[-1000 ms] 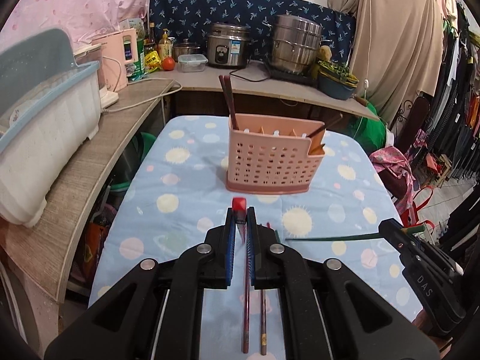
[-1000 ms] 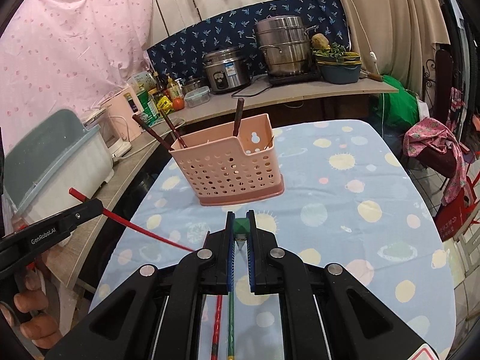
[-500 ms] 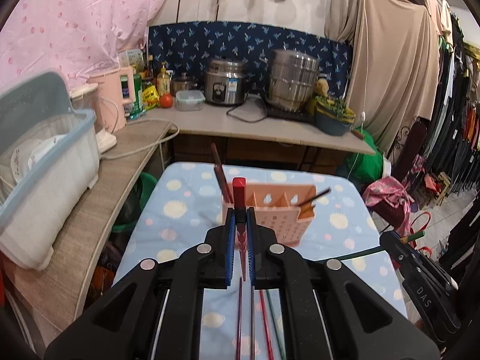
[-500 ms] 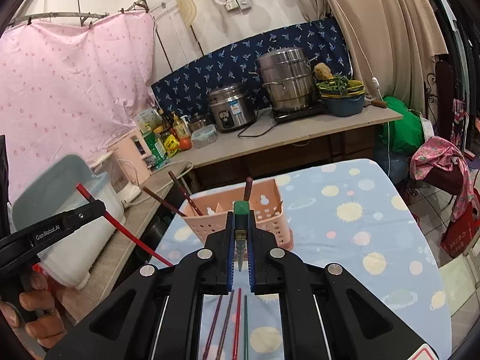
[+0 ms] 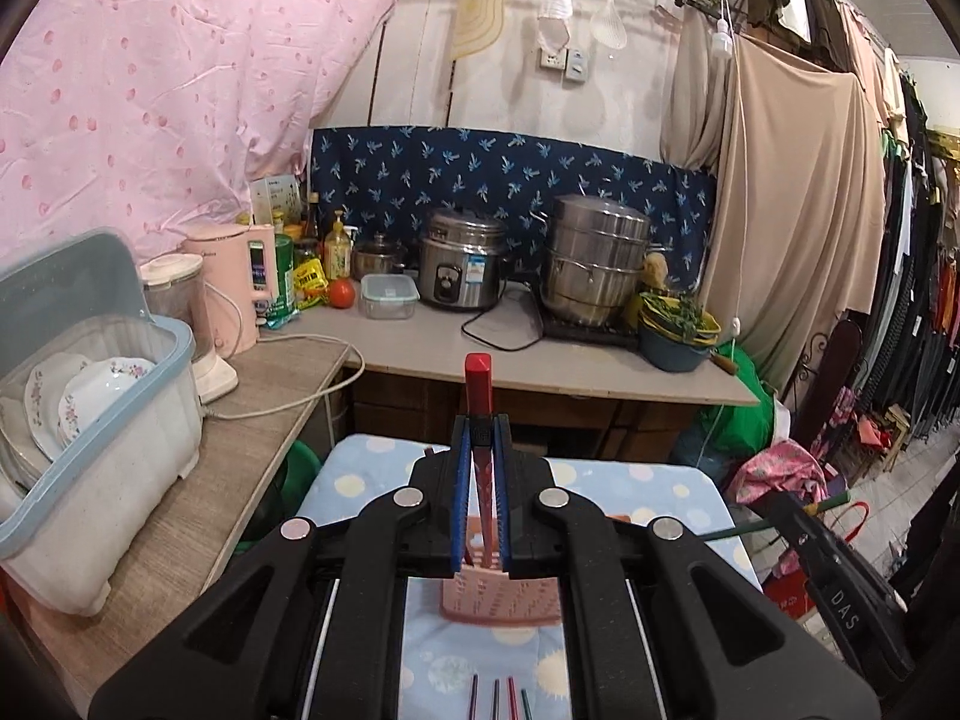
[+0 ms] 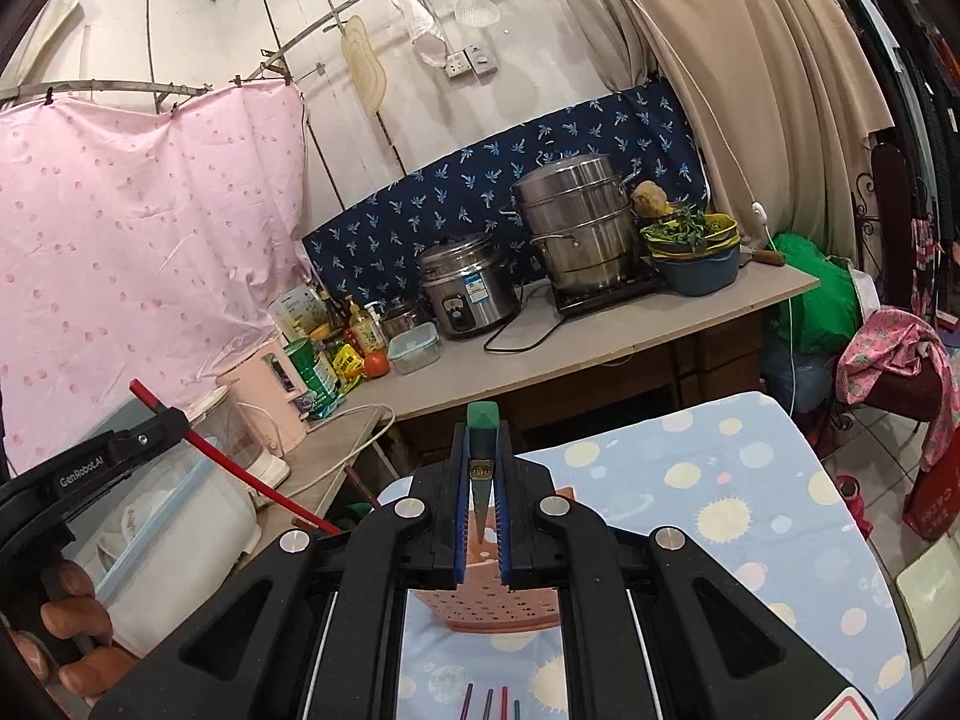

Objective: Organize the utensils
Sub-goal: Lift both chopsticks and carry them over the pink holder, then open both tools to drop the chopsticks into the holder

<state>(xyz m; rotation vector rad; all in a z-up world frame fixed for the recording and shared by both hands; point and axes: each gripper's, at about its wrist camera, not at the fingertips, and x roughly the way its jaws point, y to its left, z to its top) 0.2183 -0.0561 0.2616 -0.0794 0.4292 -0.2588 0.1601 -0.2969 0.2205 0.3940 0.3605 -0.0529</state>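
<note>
Currently both jaws are mid-carry, the left gripper [image 5: 480,450] pinching a red chopstick [image 5: 478,373] and the right gripper [image 6: 480,450] a green chopstick [image 6: 482,417]; next, each tip must be lowered into the pink holder [image 5: 501,603] lying below the jaws.

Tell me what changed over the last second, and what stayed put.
Both tongs rose and tipped up, lifting their chopsticks off the table: left tongs with the red chopstick, right tongs with the green chopstick. Both grips unchanged; pink utensil basket unmoved.
</note>
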